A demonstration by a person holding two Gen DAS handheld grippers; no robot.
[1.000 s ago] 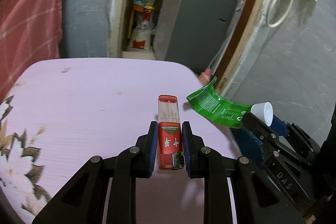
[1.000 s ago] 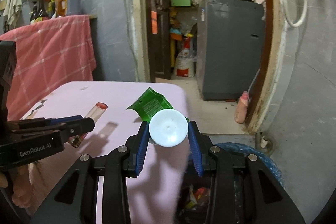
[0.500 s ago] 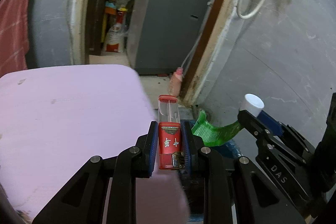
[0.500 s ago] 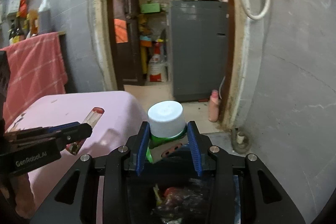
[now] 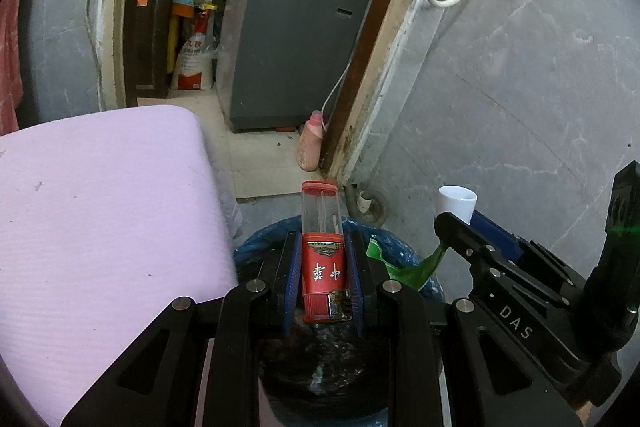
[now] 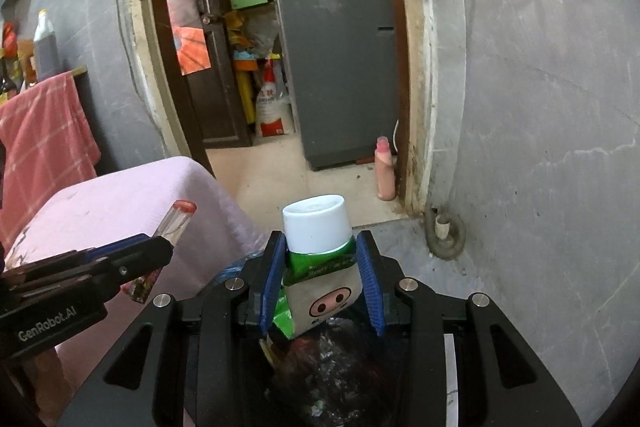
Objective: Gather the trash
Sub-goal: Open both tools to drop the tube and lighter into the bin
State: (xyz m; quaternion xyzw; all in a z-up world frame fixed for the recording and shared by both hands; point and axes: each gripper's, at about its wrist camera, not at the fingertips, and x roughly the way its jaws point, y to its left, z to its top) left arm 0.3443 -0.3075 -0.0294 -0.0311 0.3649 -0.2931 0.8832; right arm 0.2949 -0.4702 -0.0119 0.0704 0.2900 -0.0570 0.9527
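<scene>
My left gripper (image 5: pixel 322 281) is shut on a red lighter (image 5: pixel 323 259) with a clear top, held over the trash bin (image 5: pixel 260 243) lined with a blue bag. My right gripper (image 6: pixel 319 281) is shut on a green squeeze tube (image 6: pixel 320 267) with a white cap and a pig face, also above the bin (image 6: pixel 328 367). In the left wrist view the right gripper (image 5: pixel 460 223) shows at the right with the tube's white cap (image 5: pixel 457 201). In the right wrist view the left gripper (image 6: pixel 156 251) shows at the left with the lighter (image 6: pixel 176 223).
A pink-covered table (image 5: pixel 100 207) stands left of the bin. A grey wall (image 5: pixel 520 87) is at the right. A doorway leads to a grey appliance (image 5: pixel 296 35). A pink bottle (image 5: pixel 310 143) stands by the door frame.
Both grippers have swung right, off the pink table, and now hang over the trash bin. Each still holds its item.
</scene>
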